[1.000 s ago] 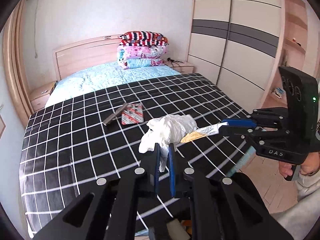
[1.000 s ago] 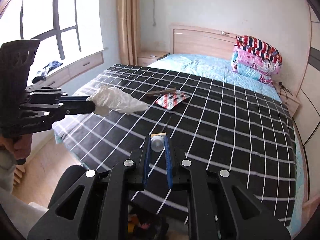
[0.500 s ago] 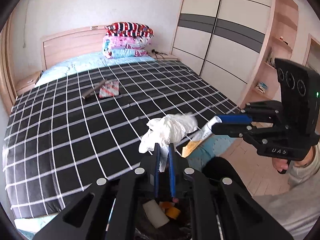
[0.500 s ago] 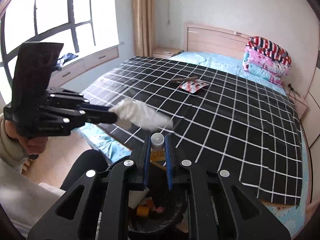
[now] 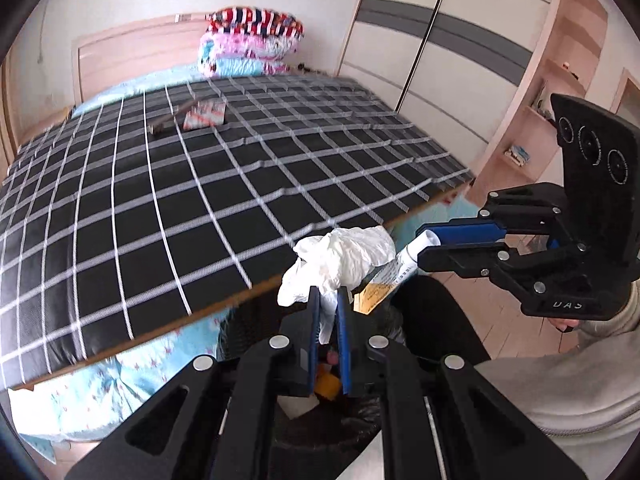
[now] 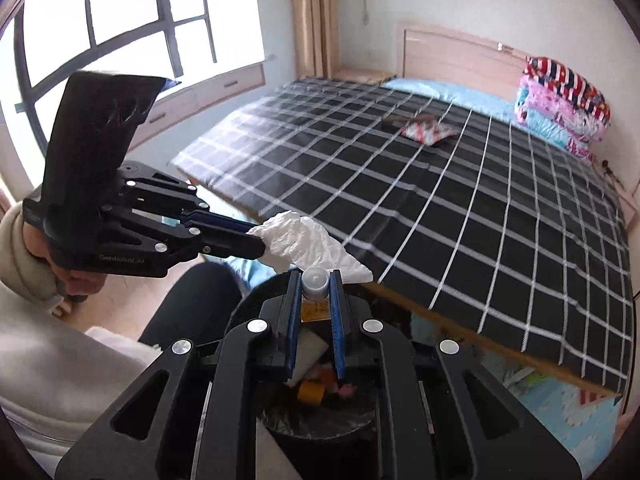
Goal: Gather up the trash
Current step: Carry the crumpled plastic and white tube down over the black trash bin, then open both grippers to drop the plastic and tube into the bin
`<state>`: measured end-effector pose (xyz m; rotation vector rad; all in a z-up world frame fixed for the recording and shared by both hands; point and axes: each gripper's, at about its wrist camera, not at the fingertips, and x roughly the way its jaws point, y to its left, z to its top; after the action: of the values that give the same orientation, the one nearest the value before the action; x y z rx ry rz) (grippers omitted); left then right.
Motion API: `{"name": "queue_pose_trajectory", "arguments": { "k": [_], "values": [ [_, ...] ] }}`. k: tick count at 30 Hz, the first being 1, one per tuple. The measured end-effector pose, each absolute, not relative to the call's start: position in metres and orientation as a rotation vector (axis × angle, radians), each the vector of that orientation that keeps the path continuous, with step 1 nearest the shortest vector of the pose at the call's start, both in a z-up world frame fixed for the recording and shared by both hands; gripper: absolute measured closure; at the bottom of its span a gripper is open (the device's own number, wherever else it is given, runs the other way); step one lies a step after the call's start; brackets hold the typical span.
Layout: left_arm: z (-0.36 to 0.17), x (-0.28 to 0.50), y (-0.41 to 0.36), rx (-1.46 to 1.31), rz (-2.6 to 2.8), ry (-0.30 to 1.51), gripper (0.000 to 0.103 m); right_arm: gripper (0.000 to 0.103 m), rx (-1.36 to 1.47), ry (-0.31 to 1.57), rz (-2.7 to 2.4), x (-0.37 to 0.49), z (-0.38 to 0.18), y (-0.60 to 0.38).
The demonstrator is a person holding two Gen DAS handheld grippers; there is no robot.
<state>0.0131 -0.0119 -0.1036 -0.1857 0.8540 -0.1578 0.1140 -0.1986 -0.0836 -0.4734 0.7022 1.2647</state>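
Observation:
My left gripper (image 5: 328, 294) is shut on a crumpled white tissue (image 5: 344, 256), also seen in the right wrist view (image 6: 308, 242). My right gripper (image 6: 316, 280) is shut on a small tube with a white cap (image 6: 315, 280); in the left wrist view the tube (image 5: 394, 266) slants down from the right gripper (image 5: 426, 246). Both are held over a black-lined trash bin (image 6: 320, 420) at the foot of the bed, with scraps inside (image 6: 310, 392). A red patterned wrapper (image 5: 204, 114) and a dark stick (image 5: 168, 120) lie on the bed.
The bed with a black checked cover (image 5: 160, 200) fills the view ahead, with folded quilts (image 5: 248, 40) at the headboard. A wardrobe (image 5: 440, 40) stands to the right, a window (image 6: 120, 20) to the left. The person's legs are beside the bin.
Both grippers have pulled back from over the bed to above the trash bin at its foot, still holding the tissue and the tube.

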Motion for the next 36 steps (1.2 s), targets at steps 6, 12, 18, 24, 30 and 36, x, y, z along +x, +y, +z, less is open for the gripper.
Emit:
{"name": "queue_pose_trajectory", "arguments": {
  "k": [6, 12, 18, 24, 30, 36],
  "values": [
    [-0.138, 0.018, -0.016, -0.185, -0.144, 0.944, 0.095, 0.089, -0.494, 0.776, 1.242, 0.118, -0.112, -0.195],
    [-0.168, 0.023, -0.018, -0.210, -0.155, 1.007, 0.095, 0.089, -0.499, 0.854, 1.219, 0.123, -0.141, -0.192],
    [-0.199, 0.030, -0.015, -0.234, -0.144, 1.081, 0.095, 0.089, -0.512, 0.936, 1.192, 0.130, -0.172, -0.190],
    [-0.222, 0.034, -0.015, -0.243, -0.132, 1.138, 0.095, 0.089, -0.521, 0.997, 1.180, 0.137, -0.195, -0.183],
    [-0.235, 0.038, -0.017, -0.260, -0.125, 1.198, 0.093, 0.088, -0.526, 1.034, 1.171, 0.144, -0.206, -0.176],
    [-0.229, 0.039, -0.021, -0.239, -0.120, 1.169, 0.083, 0.084, -0.510, 1.043, 1.166, 0.145, -0.208, -0.175]
  ]
}}
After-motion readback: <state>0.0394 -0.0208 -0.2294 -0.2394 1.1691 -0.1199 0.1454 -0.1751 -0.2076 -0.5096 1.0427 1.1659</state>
